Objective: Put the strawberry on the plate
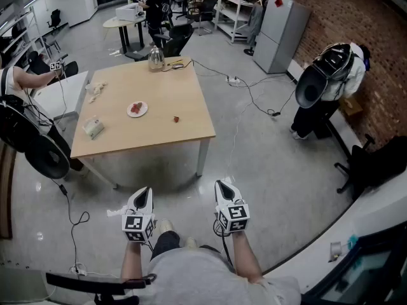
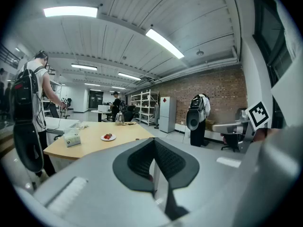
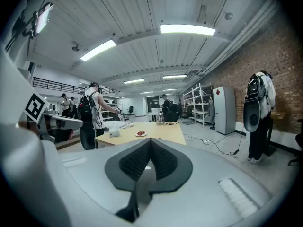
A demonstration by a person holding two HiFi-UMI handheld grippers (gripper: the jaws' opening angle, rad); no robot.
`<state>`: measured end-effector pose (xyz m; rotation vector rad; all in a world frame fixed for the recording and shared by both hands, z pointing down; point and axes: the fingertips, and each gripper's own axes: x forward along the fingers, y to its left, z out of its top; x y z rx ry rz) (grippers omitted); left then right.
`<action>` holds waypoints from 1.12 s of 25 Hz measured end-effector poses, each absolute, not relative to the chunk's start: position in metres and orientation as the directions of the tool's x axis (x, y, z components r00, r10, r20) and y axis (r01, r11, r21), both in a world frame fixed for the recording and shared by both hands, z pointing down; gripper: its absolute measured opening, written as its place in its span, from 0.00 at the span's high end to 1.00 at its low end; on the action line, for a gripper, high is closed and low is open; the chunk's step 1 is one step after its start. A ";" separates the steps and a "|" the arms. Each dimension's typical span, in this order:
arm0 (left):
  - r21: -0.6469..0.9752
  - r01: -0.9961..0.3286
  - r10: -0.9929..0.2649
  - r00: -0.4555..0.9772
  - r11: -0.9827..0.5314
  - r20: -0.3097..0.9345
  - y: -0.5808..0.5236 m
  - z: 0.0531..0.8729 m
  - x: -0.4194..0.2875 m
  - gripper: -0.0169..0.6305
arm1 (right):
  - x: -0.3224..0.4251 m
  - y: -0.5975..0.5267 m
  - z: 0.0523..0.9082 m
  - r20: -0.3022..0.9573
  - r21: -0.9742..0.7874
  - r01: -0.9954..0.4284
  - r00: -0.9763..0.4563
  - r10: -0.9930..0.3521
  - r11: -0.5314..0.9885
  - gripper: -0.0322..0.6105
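Observation:
A small red strawberry [image 1: 177, 119] lies alone on the wooden table [image 1: 184, 94], right of a white plate [image 1: 137, 109] that holds red fruit. Both grippers hang over the floor well short of the table's near edge. The left gripper [image 1: 145, 194] is shut with nothing between its jaws, and so is the right gripper [image 1: 221, 186]. The left gripper view looks past its closed jaws to the plate [image 2: 108, 137] far off on the table. In the right gripper view the plate [image 3: 140, 134] is also distant beyond the closed jaws.
On the table stand a tissue box [image 1: 93, 128], a glass kettle [image 1: 156, 57] and crumpled white bits [image 1: 95, 89]. A person [image 1: 16, 81] is at the table's left, another [image 1: 331, 88] by the brick wall. A cable [image 1: 254, 100] runs across the floor.

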<state>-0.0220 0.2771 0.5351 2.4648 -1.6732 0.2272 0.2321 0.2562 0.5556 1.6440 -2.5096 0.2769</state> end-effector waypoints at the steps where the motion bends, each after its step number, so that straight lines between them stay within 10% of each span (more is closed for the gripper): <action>1: 0.045 -0.930 -0.907 0.366 -0.365 0.210 0.277 0.535 -0.021 0.94 | 0.233 0.256 0.556 0.208 -0.082 -0.917 -0.399 -0.893 0.390 0.94; 28: 0.080 -0.896 -0.869 0.444 -0.437 0.221 0.182 0.544 0.006 0.94 | 0.236 0.179 0.580 0.221 -0.094 -0.916 -0.402 -0.889 0.391 0.94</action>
